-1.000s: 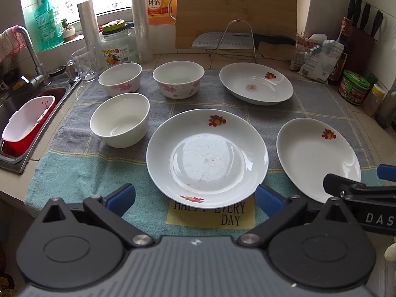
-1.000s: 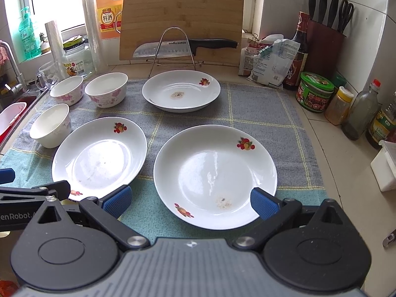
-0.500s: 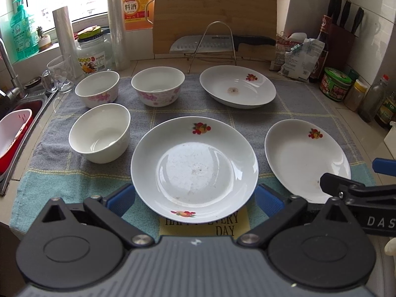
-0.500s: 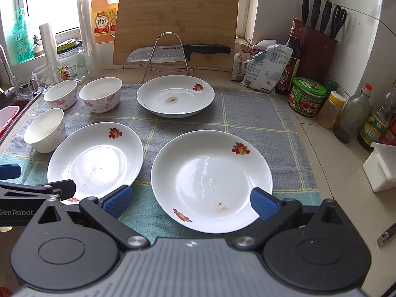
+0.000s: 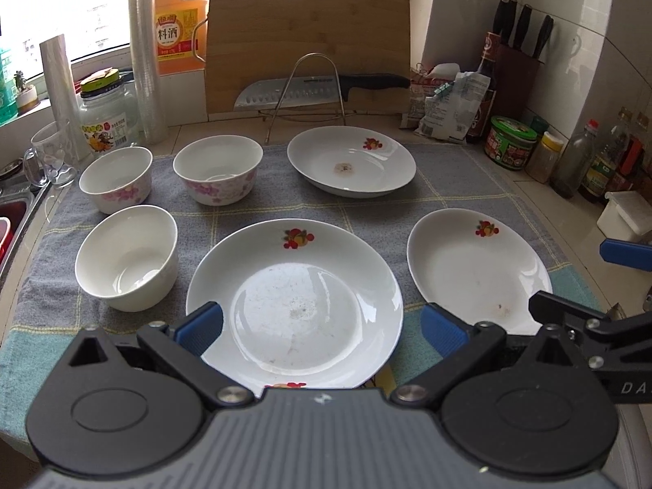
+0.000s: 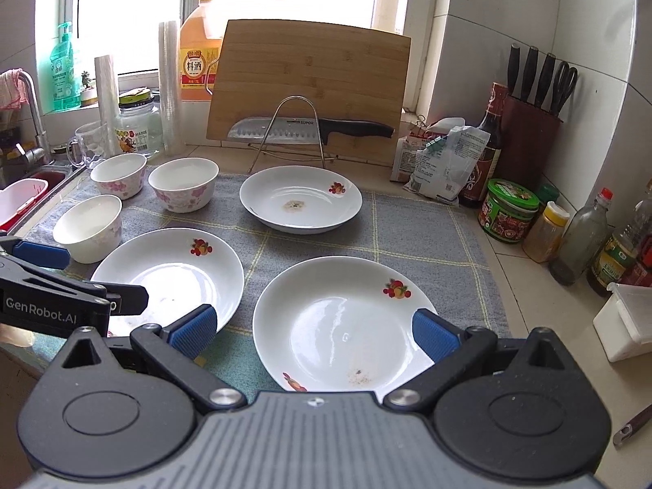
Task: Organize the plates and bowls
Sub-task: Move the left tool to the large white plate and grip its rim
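Bowls are sitting at the left of the grey towel (image 5: 448, 179), well apart from the grippers: a plain bowl (image 5: 127, 256) in front, two flowered bowls (image 5: 115, 178) (image 5: 218, 170) behind. The left gripper (image 5: 322, 328) is hanging spread wide and empty over the near plate (image 5: 294, 303), its blue pads either side of the rim without touching. Further right, the right gripper (image 6: 313, 332) is hovering equally wide and empty over the right plate (image 6: 342, 322); a third plate (image 6: 300, 197) is lying behind. Glazed rims are looking slippery, so a shallow pinch is risking a slide and a chip. The two grippers are working side by side and could knock together.
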`<state>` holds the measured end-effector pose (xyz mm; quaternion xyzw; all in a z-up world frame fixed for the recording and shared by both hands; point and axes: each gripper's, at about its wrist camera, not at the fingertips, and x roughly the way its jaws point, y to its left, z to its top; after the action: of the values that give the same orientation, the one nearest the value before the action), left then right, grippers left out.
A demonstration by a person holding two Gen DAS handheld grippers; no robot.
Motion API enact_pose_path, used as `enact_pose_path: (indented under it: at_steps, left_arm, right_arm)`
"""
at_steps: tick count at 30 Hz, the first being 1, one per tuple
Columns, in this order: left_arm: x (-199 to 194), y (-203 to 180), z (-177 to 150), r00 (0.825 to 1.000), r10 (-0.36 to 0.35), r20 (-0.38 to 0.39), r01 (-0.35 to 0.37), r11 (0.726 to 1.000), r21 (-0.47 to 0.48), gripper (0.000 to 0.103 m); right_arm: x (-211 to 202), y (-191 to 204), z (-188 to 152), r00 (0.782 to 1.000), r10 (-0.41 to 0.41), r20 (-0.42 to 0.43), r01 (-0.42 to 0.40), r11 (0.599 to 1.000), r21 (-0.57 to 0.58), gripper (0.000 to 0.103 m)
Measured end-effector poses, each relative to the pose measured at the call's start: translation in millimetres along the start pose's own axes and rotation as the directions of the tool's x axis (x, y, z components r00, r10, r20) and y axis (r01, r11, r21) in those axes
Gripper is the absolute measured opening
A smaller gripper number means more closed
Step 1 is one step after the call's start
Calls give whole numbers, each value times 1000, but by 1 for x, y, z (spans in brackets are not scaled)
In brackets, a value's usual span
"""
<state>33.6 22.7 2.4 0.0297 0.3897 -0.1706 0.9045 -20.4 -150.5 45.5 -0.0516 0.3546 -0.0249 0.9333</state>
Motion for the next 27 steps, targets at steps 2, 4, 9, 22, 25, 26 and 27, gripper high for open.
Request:
enact_pose_path:
  at_steps: [2,4,9,22,25,26,27]
  left_arm:
    - [3,0,-1,1000,-18,9,18,1000,12,102]
    - [6,1,-2,999,-40,21,39,999,31,102]
    - [19,-2,-4,996,-80,25,78,994,81,102]
    - [63,-26,8,995,-78,-55,86,983,162,102]
    - [72,-34,15,994,-90,-69,101,979,176,102]
    - [74,-37,18,993,-95,-72,107,978,182,102]
    - [77,-41,20,992,-97,-78,110,975,193,102]
  right_arm:
    - [-1,-3,-6,1000,-18,3,18,1000,-15,103]
    - [-2,-8,-13,1000,-26,3,26,1000,-17,103]
    - [9,-27,-35,999,-24,-34,24,1000,13,103]
    - [55,-47,-82,992,54,-117,-51,998,30,103]
    - [64,-50,-86,990,70,-120,-68,997,22,103]
    - [67,-52,-87,989,81,-120,-79,997,21,103]
    - [69,-54,-88,989,86,-118,-84,996,20,103]
